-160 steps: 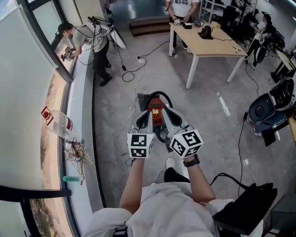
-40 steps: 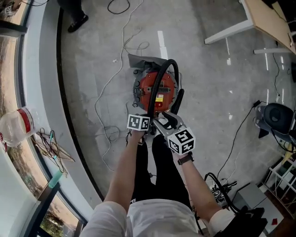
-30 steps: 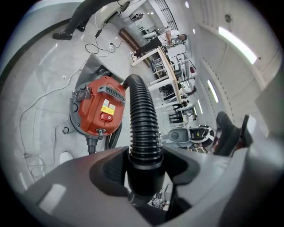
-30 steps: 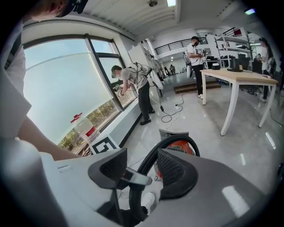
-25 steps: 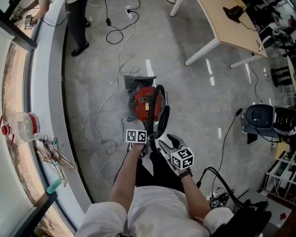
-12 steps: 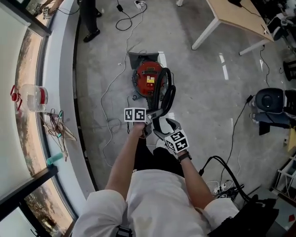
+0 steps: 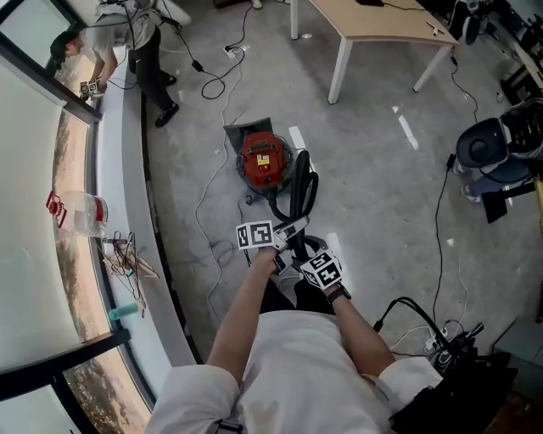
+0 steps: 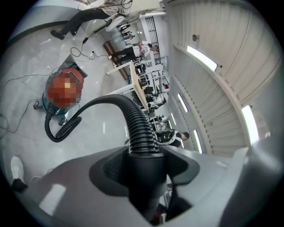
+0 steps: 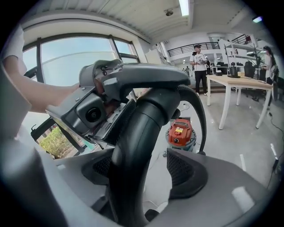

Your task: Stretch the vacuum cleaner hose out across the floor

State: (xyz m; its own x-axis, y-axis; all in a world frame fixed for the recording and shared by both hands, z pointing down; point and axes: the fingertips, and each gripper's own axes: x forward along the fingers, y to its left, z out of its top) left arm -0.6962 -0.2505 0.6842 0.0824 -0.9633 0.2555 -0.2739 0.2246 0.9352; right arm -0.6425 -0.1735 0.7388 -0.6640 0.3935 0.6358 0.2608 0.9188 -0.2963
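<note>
Over on the left gripper (image 8: 144, 166), the jaws are clamped on the ribbed black hose (image 8: 138, 126) at its smooth cuff. Jaws on the right gripper (image 9: 143, 175) have just been closing some but sit apart around the hose's smooth end, with a gap on one side. From there it curves away toward the round red vacuum (image 7: 265, 159) on the floor (image 7: 373, 169).

Workspace of the lab or workshop kind, as I see it from the head view: bare concrete floor (image 7: 373, 169) crossed by loose cables (image 7: 212, 85), a wooden work surface (image 7: 373, 25) on white legs. Curved window wall (image 7: 34, 169) at left, where a second person (image 7: 127, 42) stands.
</note>
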